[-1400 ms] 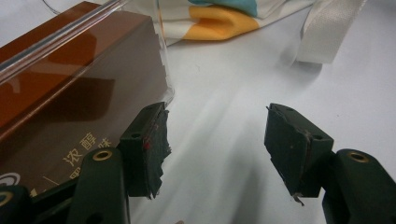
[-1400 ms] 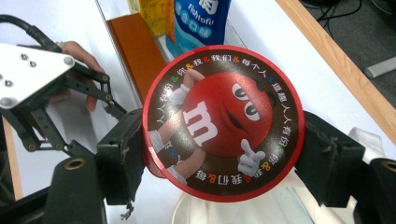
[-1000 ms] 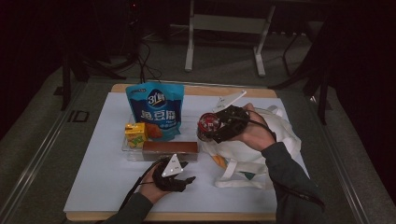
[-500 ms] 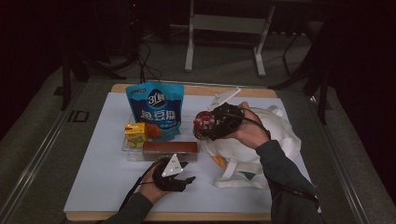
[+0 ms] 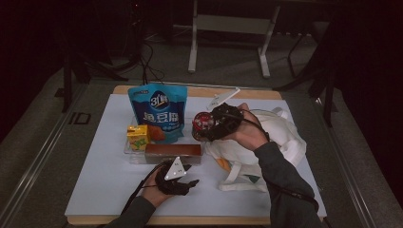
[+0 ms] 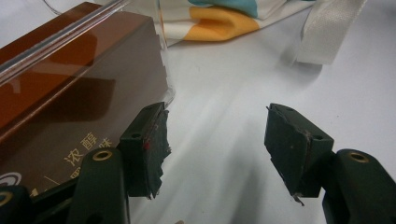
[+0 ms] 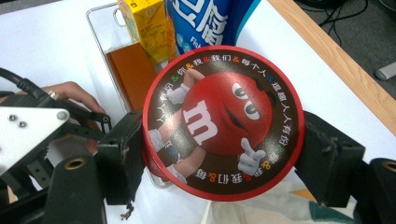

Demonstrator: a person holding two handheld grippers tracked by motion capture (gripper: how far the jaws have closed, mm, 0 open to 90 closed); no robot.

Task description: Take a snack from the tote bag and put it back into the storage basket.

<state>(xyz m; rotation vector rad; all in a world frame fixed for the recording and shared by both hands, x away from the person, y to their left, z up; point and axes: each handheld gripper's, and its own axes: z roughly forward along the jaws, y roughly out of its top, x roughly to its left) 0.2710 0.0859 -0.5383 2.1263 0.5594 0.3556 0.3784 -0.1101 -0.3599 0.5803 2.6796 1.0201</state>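
A round tin (image 7: pixel 223 122) with a red candy character on its lid is held off the table, and my right gripper (image 7: pixel 224 144) is shut on its sides. From above, the tin (image 5: pixel 201 123) and right gripper (image 5: pixel 212 125) hang between the blue snack bag (image 5: pixel 158 112) and the white tote bag (image 5: pixel 278 137). My left gripper (image 5: pixel 183 183) rests on the table near the front edge. Its jaws are open with nothing between them (image 6: pixel 215 135). The brown box (image 6: pixel 70 93) lies just beside one left pad.
A clear tray (image 5: pixel 130 151) holds the brown box (image 5: pixel 173 153), with a yellow juice carton (image 5: pixel 137 137) standing behind it. The tote's strap (image 6: pixel 327 32) lies on the white mat (image 5: pixel 104 190). The table's wooden edge (image 7: pixel 336 60) runs past the snack bag.
My right gripper has carried the tin slightly left, off the tote and toward the tray. The left gripper has stayed put.
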